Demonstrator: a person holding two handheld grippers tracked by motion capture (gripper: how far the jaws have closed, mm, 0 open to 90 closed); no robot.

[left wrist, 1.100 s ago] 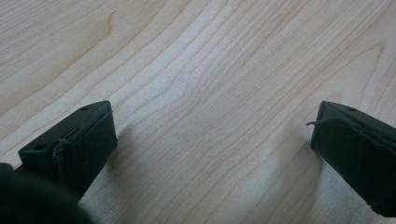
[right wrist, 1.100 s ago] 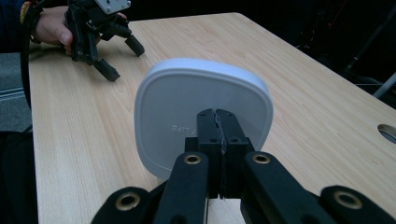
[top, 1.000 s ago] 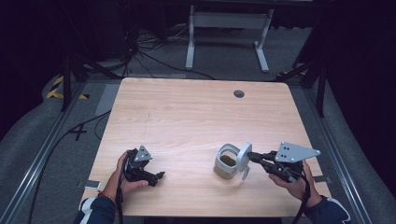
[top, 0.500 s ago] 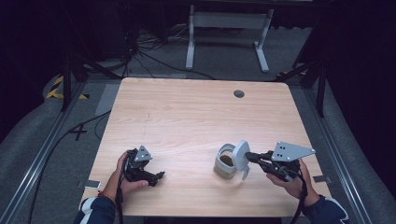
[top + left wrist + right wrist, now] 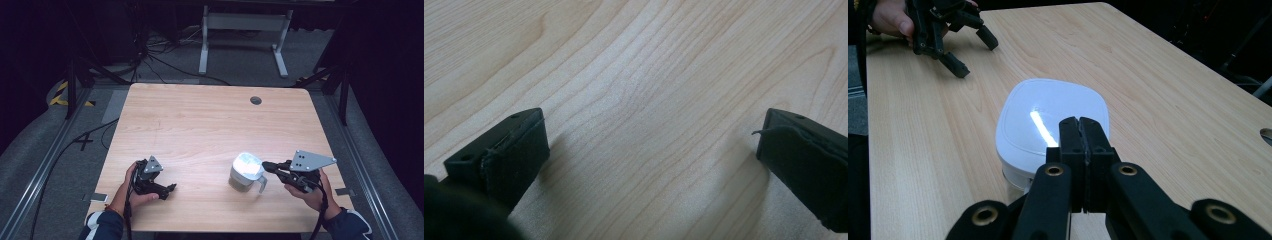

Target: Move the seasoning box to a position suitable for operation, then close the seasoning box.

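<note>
Lid (image 5: 248, 165) now sits flat on top of the jar (image 5: 241, 180), so closing looks basically done, tho can't tell if it's pressed fully home. Right gripper (image 5: 1081, 131) has its fingers shut tight w/ nothing between them, tips resting at the near edge of the lid, jar just ahead of and below them. Left gripper (image 5: 162, 189) rests on the tabletop (image 5: 200, 125), fingers wide apart & empty, jar well off to its side; prob only a final press/check left.
</note>
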